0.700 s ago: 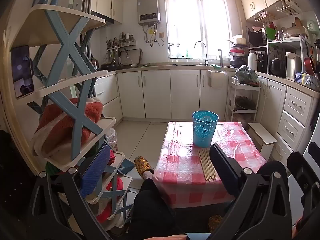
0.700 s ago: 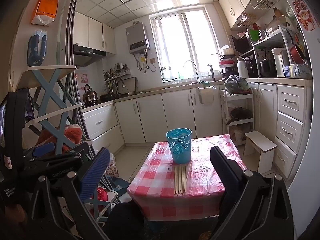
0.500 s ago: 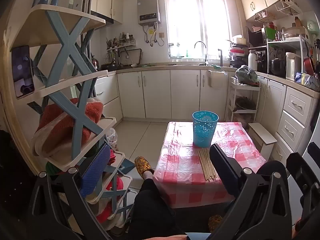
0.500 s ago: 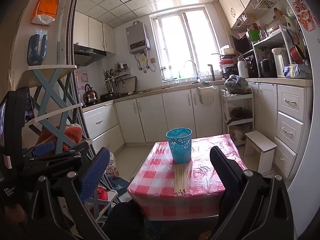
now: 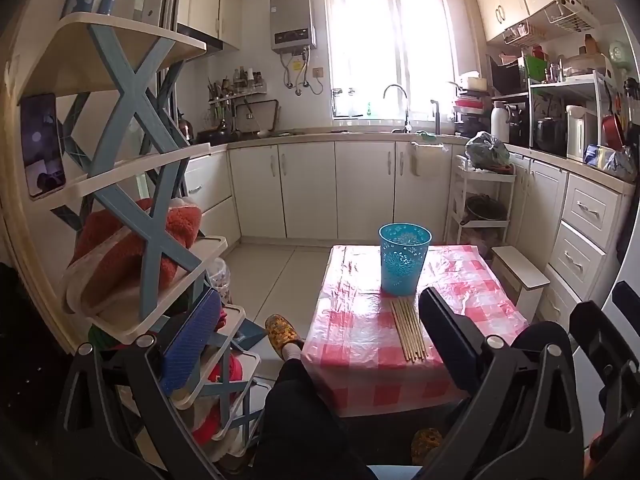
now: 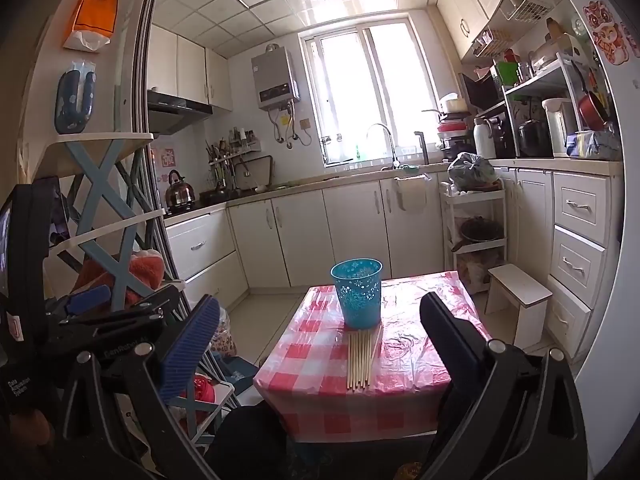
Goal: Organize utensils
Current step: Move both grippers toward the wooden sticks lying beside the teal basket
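Observation:
A bundle of several wooden chopsticks (image 5: 408, 328) (image 6: 361, 357) lies on a low table with a red-and-white checked cloth (image 5: 352, 344) (image 6: 316, 360). Just behind them stands an upright blue perforated plastic cup (image 5: 404, 258) (image 6: 357, 293). My left gripper (image 5: 316, 332) hangs open, short of the table and left of the chopsticks, nothing between its fingers. My right gripper (image 6: 320, 336) is open too, well back from the table with the chopsticks seen between its fingers. The left gripper's body (image 6: 100, 320) shows at the left of the right wrist view.
A tiered shelf rack with blue X braces (image 5: 132, 184) (image 6: 108, 216) holding slippers stands close on the left. The person's dark-trousered legs and yellow slipper (image 5: 282, 330) are below the table's near edge. A white stool (image 6: 518, 292) and drawers (image 6: 580, 232) stand right.

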The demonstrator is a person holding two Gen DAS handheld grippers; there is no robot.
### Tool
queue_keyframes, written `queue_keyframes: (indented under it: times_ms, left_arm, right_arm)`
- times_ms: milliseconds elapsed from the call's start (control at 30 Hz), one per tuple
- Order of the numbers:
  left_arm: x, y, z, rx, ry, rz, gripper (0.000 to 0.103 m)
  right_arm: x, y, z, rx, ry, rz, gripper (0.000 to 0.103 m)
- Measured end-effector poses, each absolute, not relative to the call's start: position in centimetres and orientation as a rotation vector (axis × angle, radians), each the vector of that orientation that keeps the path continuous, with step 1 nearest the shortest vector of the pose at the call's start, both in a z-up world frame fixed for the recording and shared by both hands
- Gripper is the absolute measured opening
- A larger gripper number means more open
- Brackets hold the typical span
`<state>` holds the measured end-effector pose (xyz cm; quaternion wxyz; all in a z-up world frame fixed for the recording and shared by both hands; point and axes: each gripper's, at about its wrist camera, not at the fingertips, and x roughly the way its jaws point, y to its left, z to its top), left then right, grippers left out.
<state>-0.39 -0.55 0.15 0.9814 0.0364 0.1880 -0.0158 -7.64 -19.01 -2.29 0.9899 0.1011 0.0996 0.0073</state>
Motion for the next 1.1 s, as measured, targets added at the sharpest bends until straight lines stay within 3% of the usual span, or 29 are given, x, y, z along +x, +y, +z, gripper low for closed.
queue_keyframes:
  times_ms: [1100]
  left_arm:
    - [7.5,-2.6,-4.5,0.096,0.546,-0.054,0.095]
  right_arm:
    - [-0.6,-20.1,-7.0,0.273,0.398,-0.017,0.096]
